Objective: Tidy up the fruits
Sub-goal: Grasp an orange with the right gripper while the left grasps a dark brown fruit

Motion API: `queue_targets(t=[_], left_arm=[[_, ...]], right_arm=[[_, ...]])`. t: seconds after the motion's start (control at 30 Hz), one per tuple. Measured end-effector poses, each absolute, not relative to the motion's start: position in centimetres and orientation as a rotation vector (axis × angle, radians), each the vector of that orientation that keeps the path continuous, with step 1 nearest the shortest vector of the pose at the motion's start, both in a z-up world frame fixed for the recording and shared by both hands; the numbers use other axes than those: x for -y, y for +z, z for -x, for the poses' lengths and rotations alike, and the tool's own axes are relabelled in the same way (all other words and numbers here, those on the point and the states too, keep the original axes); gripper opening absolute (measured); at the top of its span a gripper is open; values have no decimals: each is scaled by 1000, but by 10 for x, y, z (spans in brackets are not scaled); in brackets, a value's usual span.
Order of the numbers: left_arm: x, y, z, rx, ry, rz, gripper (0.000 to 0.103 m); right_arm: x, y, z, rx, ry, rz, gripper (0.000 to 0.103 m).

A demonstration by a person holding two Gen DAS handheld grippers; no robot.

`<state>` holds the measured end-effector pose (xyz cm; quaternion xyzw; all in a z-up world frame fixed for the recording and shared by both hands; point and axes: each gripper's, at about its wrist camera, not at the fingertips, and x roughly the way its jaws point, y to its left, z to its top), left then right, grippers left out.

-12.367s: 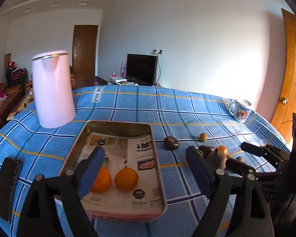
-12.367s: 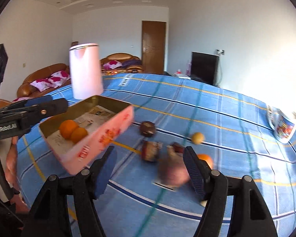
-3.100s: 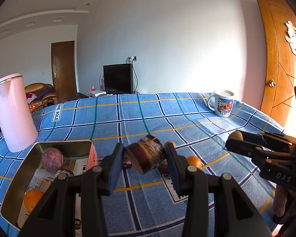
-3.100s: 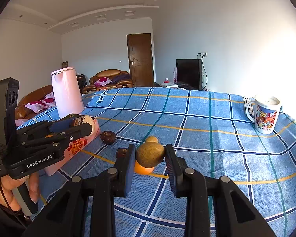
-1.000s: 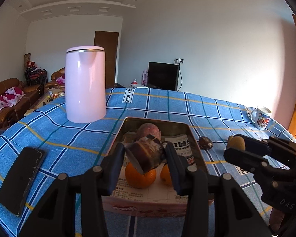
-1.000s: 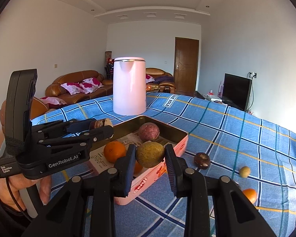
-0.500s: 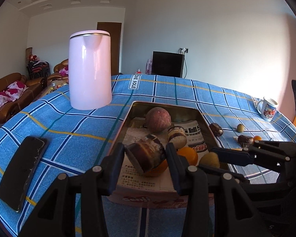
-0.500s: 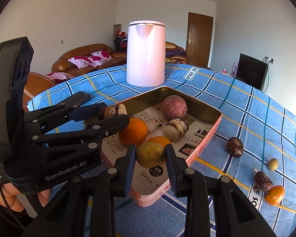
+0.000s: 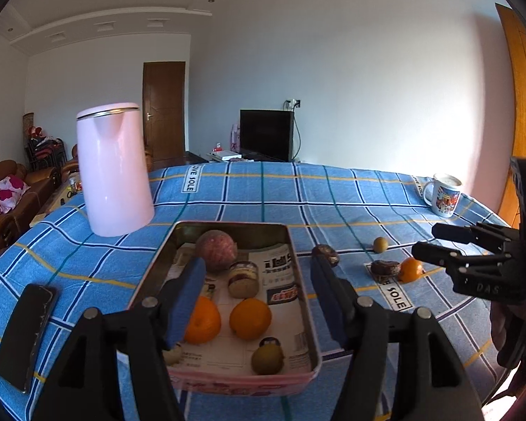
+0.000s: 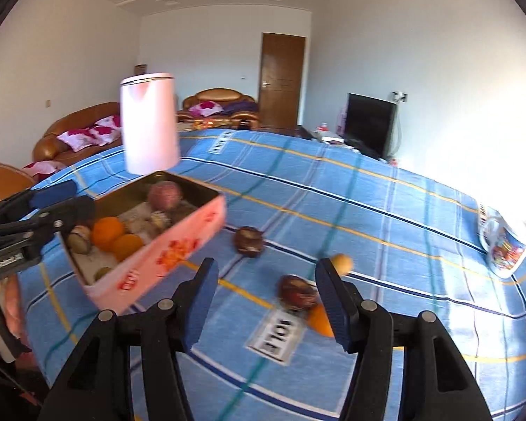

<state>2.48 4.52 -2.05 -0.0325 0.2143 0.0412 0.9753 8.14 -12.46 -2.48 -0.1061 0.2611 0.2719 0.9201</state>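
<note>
A pink tin tray [image 9: 303,293] [image 10: 179,245] on the blue checked cloth holds several fruits: two oranges [image 9: 249,318], a purple-red round fruit [image 9: 215,249], a brown-and-cream fruit [image 9: 242,278] and a greenish fruit [image 9: 267,359]. My left gripper [image 9: 257,296] is open and empty above the tray. My right gripper [image 10: 264,300] is open and empty over the loose fruits: two dark brown ones [image 10: 249,240] [image 10: 296,294], a small yellow one [image 10: 343,263] and an orange [image 10: 319,319]. They also show in the left wrist view [image 9: 385,270].
A tall pink kettle [image 9: 112,172] stands behind the tray's left. A black phone [image 9: 24,329] lies at the table's left edge. A printed mug [image 9: 443,200] [image 10: 505,249] stands at the far right.
Both grippers have opened and let go of their fruits into the tray. The right gripper has swung away to the right, over the loose fruits.
</note>
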Motion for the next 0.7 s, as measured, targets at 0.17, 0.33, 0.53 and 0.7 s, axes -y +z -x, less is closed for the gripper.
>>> queue_targets(t=[0.17, 0.33, 0.53, 0.7], left_arm=[[-9, -16, -47, -453, -10, 26, 65], [15, -20, -72, -502, -57, 3, 65], [30, -31, -97, -569, -85, -2, 65], [39, -39, -106, -606, -102, -5, 65]], right_arm=[[157, -35, -109, -635, 502, 209, 59], [161, -52, -118, -714, 544, 197, 59], [151, -64, -133, -781, 569, 216, 59], [155, -75, -144, -844, 605, 162, 45]])
